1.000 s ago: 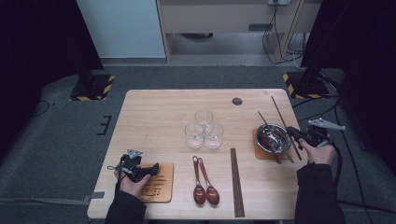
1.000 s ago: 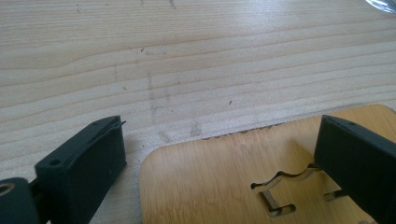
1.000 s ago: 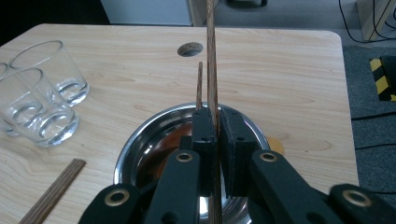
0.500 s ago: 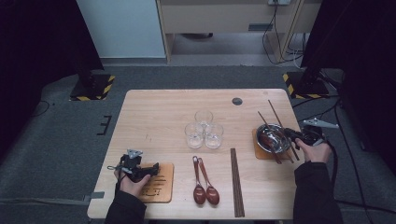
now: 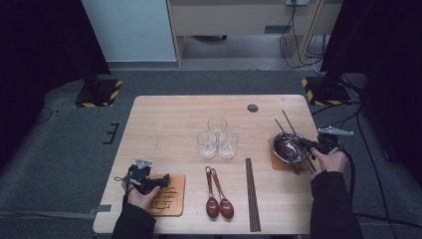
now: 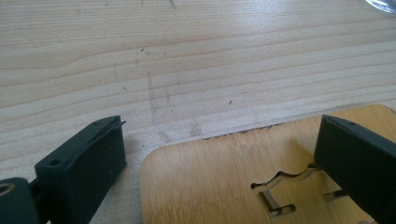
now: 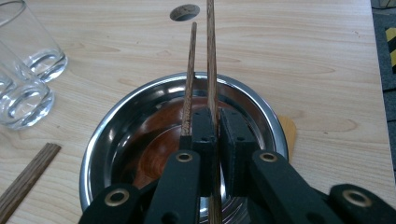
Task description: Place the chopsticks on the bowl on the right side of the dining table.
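Here the right gripper has its jaws clamped together on a pair of dark wooden chopsticks, held over a steel bowl that sits on a wooden coaster near the table's right edge. The left gripper, jaws wide apart and empty, rests at another slotted coaster. No writing is readable anywhere.

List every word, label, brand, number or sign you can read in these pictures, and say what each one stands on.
No readable text in any view.
Bamboo coaster with slot cut-outs under the left gripper: the cut-outs form no legible letters.
Yellow-and-black hazard stripes on the stand bases on the floor: a warning pattern, no words.
Steel bowl, clear glasses, wooden table: no labels.
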Demonstrator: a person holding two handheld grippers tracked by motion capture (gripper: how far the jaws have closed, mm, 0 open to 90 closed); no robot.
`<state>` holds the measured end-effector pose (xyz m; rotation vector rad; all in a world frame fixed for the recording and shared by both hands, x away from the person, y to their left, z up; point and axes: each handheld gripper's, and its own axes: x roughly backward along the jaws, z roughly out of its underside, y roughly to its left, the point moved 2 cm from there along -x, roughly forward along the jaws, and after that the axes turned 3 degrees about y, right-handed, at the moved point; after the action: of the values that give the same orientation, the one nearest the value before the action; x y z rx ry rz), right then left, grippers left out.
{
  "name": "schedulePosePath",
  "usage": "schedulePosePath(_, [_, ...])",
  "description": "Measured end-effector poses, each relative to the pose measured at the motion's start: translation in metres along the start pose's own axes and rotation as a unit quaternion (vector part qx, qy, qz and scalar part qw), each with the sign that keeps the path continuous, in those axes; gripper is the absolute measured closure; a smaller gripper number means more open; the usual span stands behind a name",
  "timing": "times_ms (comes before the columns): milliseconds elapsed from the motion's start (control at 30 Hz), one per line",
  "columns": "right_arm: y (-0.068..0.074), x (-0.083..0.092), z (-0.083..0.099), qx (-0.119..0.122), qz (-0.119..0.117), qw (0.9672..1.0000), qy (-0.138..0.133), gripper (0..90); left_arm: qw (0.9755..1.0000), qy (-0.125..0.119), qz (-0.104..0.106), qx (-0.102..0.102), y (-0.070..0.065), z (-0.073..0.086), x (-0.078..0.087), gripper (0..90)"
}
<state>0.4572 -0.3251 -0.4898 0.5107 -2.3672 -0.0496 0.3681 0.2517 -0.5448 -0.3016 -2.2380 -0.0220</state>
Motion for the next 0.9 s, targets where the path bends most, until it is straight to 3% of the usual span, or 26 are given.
schedulePosePath(500, [0.0002, -0.0090, 0.0050, 0.001, 0.000, 0.9997, 0.024, 85.3, 1.0000, 0.000, 0.000, 0.000, 0.0000, 0.0000, 0.0000, 1.1])
schedulePosePath(900, [0.0017, -0.0054, 0.0035, 0.002, -0.003, 0.9998, 0.019, 80.3, 1.0000, 0.000, 0.000, 0.000, 0.0000, 0.0000, 0.0000, 1.1])
